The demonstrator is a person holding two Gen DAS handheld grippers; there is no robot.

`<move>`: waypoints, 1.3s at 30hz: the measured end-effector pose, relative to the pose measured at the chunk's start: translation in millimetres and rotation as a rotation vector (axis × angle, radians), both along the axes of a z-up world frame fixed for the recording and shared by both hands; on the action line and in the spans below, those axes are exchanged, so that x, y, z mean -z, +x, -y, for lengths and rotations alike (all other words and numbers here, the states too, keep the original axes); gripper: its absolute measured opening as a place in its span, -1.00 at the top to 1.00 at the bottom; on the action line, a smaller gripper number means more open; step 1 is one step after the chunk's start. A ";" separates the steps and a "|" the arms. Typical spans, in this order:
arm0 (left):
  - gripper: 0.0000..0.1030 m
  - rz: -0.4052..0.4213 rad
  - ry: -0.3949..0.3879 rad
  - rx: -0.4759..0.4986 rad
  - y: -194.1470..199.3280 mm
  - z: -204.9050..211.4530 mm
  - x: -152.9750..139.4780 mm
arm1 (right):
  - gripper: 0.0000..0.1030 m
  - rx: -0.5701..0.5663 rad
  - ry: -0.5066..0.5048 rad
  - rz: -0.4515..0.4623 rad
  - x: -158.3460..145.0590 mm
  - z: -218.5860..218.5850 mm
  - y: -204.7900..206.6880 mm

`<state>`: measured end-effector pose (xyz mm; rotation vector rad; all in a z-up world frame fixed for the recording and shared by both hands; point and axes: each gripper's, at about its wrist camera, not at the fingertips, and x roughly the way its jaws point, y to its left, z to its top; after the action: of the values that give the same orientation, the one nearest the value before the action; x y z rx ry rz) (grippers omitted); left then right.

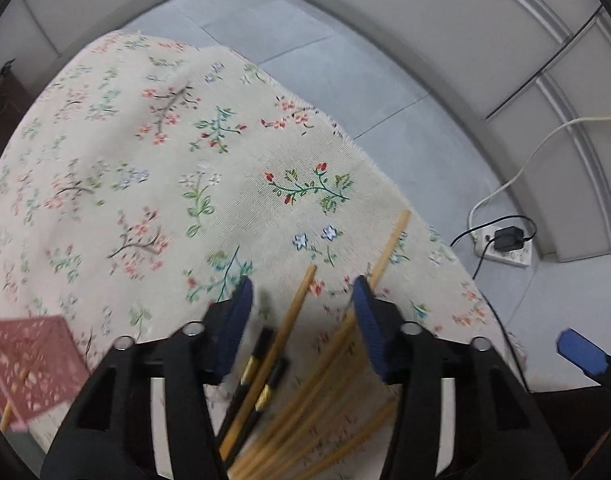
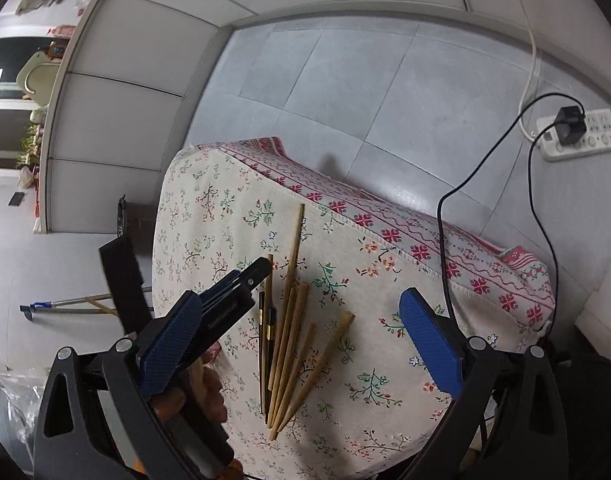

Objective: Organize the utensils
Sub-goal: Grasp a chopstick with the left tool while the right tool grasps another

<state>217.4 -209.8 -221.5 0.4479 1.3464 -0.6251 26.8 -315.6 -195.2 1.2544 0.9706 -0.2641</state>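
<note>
Left claw [image 1: 303, 300]: spread wide, blue pads apart, hanging low over the chopsticks and pinching nothing.
Right claw [image 2: 305, 344]: spread wide, empty, above the same pile.
Chopsticks [image 2: 293, 340]: loose bundle of bamboo sticks with two dark ones at their left, lying on the floral cloth.
Bench [image 2: 209, 208]: covered by the flowered cloth.
Pink basket [image 1: 29, 364]: at the bench's left edge, well apart from the pile.
Power strip [image 2: 577, 136]: on the floor, black plug in it.
</note>
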 end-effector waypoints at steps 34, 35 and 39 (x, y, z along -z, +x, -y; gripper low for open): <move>0.90 0.433 -0.227 -0.071 -79.5 -107.0 -166.2 | 0.21 -0.201 -0.337 -0.332 55.5 -58.1 147.6; 0.90 0.444 -0.234 -0.072 -82.3 -109.3 -170.6 | 0.43 -0.188 -0.372 -0.347 55.1 -60.0 147.5; 0.92 0.468 -0.253 -0.085 -86.8 -120.6 -181.2 | 0.76 -0.171 -0.462 -0.344 54.5 -68.6 147.4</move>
<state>130.7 -89.2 -40.3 0.3038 0.8254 -0.5680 174.2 -247.0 -249.7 0.7102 1.2199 -0.5479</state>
